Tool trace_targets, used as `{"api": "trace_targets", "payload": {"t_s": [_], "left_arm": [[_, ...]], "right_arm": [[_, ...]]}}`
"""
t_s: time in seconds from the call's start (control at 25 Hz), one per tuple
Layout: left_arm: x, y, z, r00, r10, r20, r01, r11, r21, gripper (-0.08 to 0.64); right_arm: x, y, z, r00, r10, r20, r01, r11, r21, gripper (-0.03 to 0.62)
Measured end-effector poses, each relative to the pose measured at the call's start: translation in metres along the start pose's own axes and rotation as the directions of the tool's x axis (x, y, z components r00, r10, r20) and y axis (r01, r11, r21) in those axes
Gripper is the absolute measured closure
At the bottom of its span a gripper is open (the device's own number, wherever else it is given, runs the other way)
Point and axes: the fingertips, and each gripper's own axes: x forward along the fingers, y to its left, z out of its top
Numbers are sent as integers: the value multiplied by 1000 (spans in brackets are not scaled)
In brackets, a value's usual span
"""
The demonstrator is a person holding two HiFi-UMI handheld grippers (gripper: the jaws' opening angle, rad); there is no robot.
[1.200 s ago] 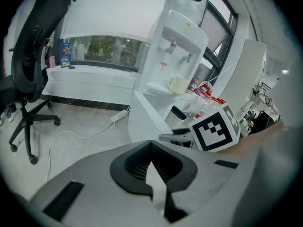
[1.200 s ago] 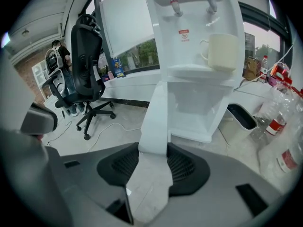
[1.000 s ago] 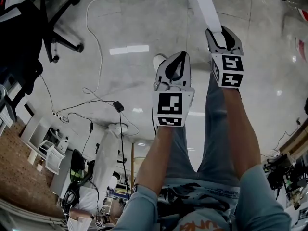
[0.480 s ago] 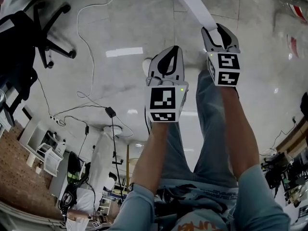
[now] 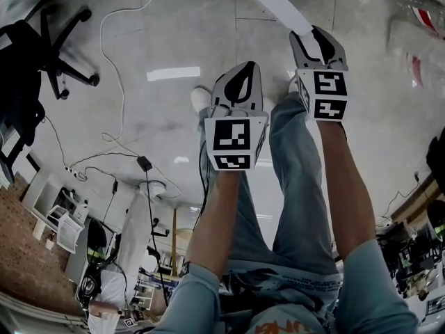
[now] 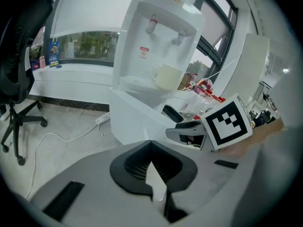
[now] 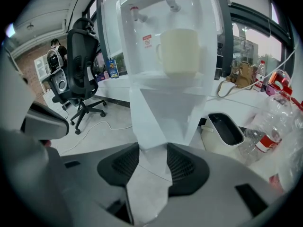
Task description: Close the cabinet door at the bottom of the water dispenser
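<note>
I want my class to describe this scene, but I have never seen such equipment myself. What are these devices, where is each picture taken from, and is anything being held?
There is no robot here. A person holds a hand-held gripper in each hand, and each one carries a cube with square markers. The head view comes from a camera on the person's head. It looks down on both arms and on the floor, where cables and an office chair are. The other two views come from cameras riding on the grippers, looking along their jaws. They face a white water dispenser with a cup on its tray. The left hand-held gripper is shut and empty. The right hand-held gripper has its jaws around the edge of the cabinet door, apparently pressing on it.
</note>
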Motion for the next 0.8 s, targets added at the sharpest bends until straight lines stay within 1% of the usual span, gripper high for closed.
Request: {"api": "trace_targets", "payload": {"t_s": [0.24,0.52,0.68,0.8], "left_arm": [[21,-16,17,1000,7,29,-7,1000,6,549],[33,-32,16,999,13,30,-13,1000,9,549],[43,-37,16,999,23,37,-23,1000,-11,549],[50,-42,20,998,25,52,-23,999,-42,549]], "right_arm": [[4,-24,7,1000,12,27,-11,999,-35,393],[13,-52,18,998,24,57,-19,996,-81,393],[17,-60,26,997,47,64,-40,993,-107,393],[23,-70,31,996,52,69,-43,990,-132,393]]}}
